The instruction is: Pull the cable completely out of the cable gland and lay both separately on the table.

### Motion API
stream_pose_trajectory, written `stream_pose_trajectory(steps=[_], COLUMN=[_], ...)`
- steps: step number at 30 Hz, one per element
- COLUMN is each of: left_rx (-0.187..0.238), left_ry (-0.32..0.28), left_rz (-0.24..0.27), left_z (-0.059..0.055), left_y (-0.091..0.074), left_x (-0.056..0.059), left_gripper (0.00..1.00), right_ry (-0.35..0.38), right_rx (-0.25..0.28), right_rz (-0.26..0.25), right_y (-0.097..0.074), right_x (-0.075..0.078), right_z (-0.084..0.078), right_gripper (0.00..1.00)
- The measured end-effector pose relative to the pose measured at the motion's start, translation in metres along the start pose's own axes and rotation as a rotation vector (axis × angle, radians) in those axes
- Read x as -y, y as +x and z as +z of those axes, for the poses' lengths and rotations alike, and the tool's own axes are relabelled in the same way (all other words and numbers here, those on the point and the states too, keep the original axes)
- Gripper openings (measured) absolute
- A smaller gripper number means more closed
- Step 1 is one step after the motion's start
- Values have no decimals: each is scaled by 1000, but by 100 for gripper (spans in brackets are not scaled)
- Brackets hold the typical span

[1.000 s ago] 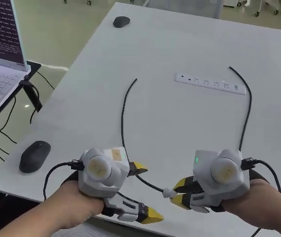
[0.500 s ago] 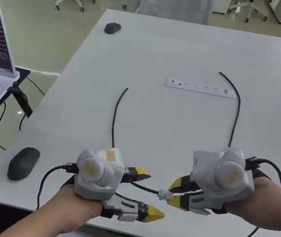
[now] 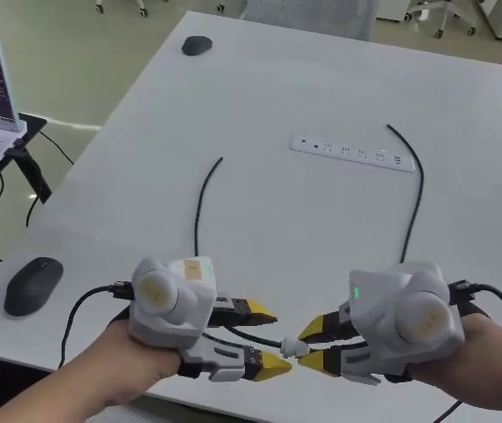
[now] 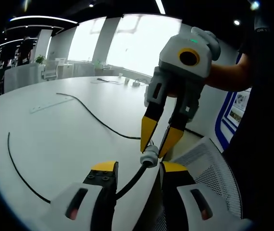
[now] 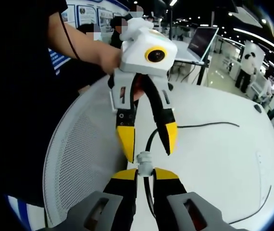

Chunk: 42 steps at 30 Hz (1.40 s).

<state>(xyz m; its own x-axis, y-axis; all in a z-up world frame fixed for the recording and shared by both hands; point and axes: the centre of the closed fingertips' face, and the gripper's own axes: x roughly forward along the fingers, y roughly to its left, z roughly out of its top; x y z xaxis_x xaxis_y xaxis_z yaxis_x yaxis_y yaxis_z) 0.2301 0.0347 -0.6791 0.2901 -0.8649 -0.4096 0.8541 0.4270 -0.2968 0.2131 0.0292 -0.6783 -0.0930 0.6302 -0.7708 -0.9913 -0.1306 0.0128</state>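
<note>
The right hand-held gripper [image 5: 145, 174] is pinched on the white cable gland [image 5: 144, 162], which sits at its 2 yellow tips. The left hand-held gripper [image 4: 139, 167] faces it tip to tip, jaws apart, and the black cable [image 4: 130, 180] runs between them, apparently unclamped. From the gland the cable's long axis leads straight away from the right hand-held gripper, through the left one, then curves forward over the surface [image 3: 321, 229]. The left is nearer to clamp it, and drawing the 2 apart sideways looks right. Both hang at the surface's near edge. Ahead is open room, short of the power strip [image 3: 348, 152].
</note>
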Motion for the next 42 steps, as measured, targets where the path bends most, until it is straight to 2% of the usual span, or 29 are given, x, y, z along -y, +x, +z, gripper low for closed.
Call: stream_pose_trajectory(steps=[6,13,20,21,27,33,36,40,42], left_rx=[30,23,20,21,30,35,52,65,56], left_ry=[-16,2,44,60,65,31,-29,-34,-12], left_rz=[-29,-45,-93,-87,-76,-76,-80,-78,-74], left_z=[5,3,0,0,2,3,7,7,7], left_y=[1,2,4,4,2,0,-2,-1,-1], left_x=[5,8,21,21,19,15,13,12,13], left_gripper=[29,26,16,16,16,16,16,16,15], right_ry=[-1,-20,-47,-48,-53,-110,-137,-149,-149], right_rx=[7,12,5,7,40,60,69,78,81], right_rz=[1,7,31,33,32,0,-19,-34,-38], right_y=[-1,-1,0,0,0,0,0,0,0], right_x=[-1,-3,-7,-7,-5,-2,0,2,1], right_z=[-1,1,0,-1,0,2,4,5,4], right_gripper=[6,6,6,6,6,6,6,6,7])
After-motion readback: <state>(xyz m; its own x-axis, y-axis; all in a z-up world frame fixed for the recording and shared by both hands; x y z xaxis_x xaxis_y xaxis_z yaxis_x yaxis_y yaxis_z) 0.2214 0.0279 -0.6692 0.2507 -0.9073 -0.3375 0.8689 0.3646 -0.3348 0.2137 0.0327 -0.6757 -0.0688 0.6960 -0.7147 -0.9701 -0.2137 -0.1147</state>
